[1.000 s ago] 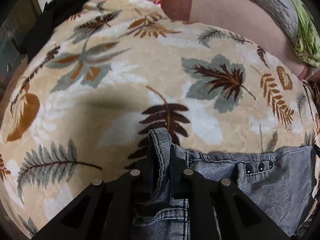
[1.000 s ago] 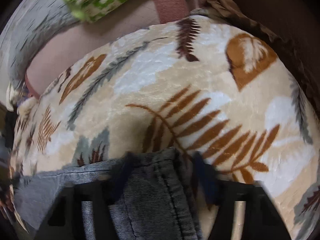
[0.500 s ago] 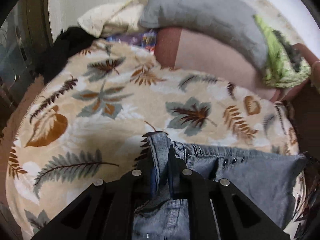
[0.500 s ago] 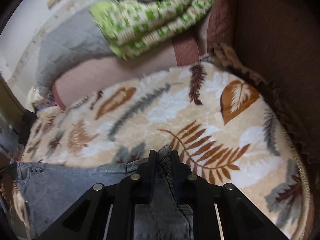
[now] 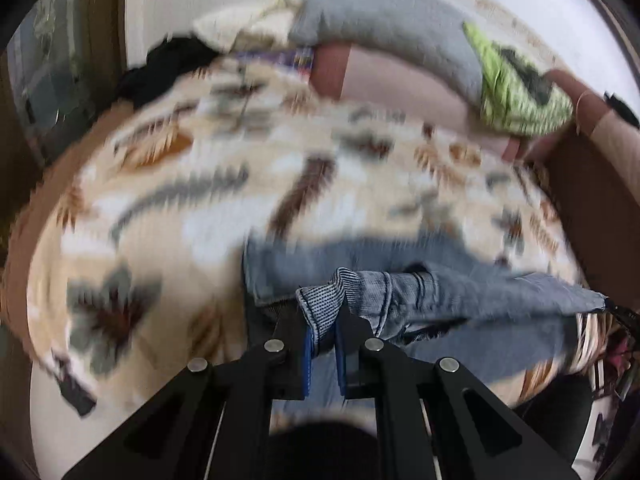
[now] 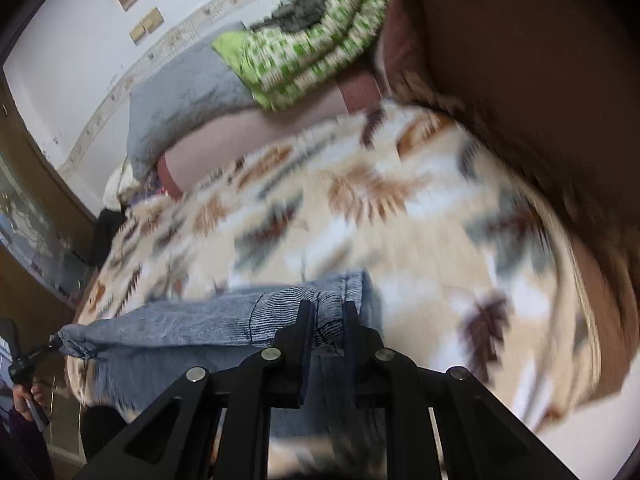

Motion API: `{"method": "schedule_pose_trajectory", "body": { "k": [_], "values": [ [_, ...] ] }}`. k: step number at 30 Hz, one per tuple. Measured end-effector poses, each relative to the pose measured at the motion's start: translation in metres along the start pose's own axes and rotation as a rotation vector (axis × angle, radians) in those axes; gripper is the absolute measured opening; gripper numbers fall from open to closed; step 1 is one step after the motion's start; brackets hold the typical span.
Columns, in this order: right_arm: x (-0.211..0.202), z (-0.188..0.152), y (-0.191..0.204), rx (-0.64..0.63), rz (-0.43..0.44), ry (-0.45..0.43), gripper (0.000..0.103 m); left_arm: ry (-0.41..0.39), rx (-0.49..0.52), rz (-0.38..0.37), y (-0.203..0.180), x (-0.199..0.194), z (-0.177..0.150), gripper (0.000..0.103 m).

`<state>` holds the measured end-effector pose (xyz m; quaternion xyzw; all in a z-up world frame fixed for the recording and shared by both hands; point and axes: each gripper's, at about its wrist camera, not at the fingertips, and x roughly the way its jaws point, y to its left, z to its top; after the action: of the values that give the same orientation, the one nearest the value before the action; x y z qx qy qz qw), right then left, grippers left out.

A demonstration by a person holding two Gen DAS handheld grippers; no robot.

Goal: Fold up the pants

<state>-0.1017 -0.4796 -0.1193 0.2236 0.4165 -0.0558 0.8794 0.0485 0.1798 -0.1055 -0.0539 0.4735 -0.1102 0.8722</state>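
Note:
Grey-blue jeans [image 5: 460, 292] hang stretched between my two grippers above a leaf-patterned blanket [image 5: 160, 208]. My left gripper [image 5: 322, 312] is shut on one corner of the denim, which bunches up between the blue pads. In the right wrist view my right gripper [image 6: 328, 312] is shut on the opposite corner of the jeans [image 6: 180, 328]. The cloth runs left from there to the other gripper [image 6: 36, 360], held by a hand [image 6: 28, 396]. A further part of the jeans [image 5: 300, 256] lies blurred on the blanket [image 6: 400, 240] behind the lifted edge.
At the bed's far end lie a grey pillow [image 5: 384, 20], a green checked blanket [image 6: 312, 44] and a black garment [image 5: 168, 64]. A brown padded wall [image 6: 540, 80] borders the bed on the right. A white wall stands behind.
Both grippers have pulled back and up from the blanket, carrying the jeans edge with them. The right gripper's fingers closed onto the denim. Much more of the bed now shows.

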Motion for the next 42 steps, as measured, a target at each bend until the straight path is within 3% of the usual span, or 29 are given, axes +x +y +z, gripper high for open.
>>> {"method": "schedule_pose_trajectory", "body": {
  "k": [3, 5, 8, 10, 12, 16, 19, 23, 25, 27, 30, 34, 39, 42],
  "values": [
    [0.024, -0.033, -0.017, 0.014, -0.037, 0.212, 0.022, 0.141, -0.031, 0.044, 0.014, 0.021, -0.032, 0.012],
    [0.032, -0.042, -0.024, 0.019, -0.076, 0.285, 0.023, 0.169, -0.052, 0.050, 0.020, 0.020, -0.043, 0.013],
    [0.021, -0.034, -0.024, 0.006, -0.077, 0.237, 0.025, 0.129, -0.024, 0.089, 0.018, 0.003, -0.044, 0.014],
    [0.014, -0.020, -0.018, 0.000, -0.056, 0.193, 0.039, 0.071, 0.014, 0.154, 0.010, -0.013, -0.036, 0.014],
    [0.010, -0.003, -0.005, -0.019, -0.049, 0.126, 0.068, 0.010, 0.047, 0.183, 0.002, -0.026, -0.024, 0.014],
    [0.027, 0.024, 0.018, -0.053, -0.088, 0.061, 0.069, -0.082, 0.077, 0.149, -0.018, -0.042, -0.008, 0.021],
    [0.062, 0.044, 0.021, -0.039, -0.145, 0.088, 0.069, -0.072, 0.092, 0.101, -0.033, -0.023, -0.001, 0.021],
    [0.091, 0.048, 0.015, -0.012, -0.172, 0.151, 0.066, -0.027, 0.049, 0.037, -0.046, 0.015, 0.001, 0.021],
    [0.104, 0.046, 0.019, -0.038, -0.192, 0.191, 0.056, -0.002, 0.028, 0.007, -0.054, 0.036, -0.001, 0.021],
    [0.114, 0.039, 0.024, -0.096, -0.257, 0.223, 0.035, 0.033, 0.019, 0.003, -0.063, 0.055, -0.005, 0.021],
    [0.108, 0.034, 0.033, -0.180, -0.318, 0.198, 0.016, 0.086, 0.020, 0.036, -0.067, 0.076, -0.012, 0.021],
    [0.086, 0.044, 0.041, -0.197, -0.301, 0.102, 0.013, 0.104, -0.002, 0.091, -0.059, 0.087, -0.011, 0.021],
    [0.074, 0.055, 0.049, -0.166, -0.303, -0.021, 0.013, 0.063, -0.007, 0.111, -0.064, 0.083, -0.004, 0.021],
    [0.106, 0.054, 0.036, -0.125, -0.325, 0.065, 0.013, 0.074, 0.019, 0.097, -0.074, 0.088, -0.008, 0.021]
  ]
}}
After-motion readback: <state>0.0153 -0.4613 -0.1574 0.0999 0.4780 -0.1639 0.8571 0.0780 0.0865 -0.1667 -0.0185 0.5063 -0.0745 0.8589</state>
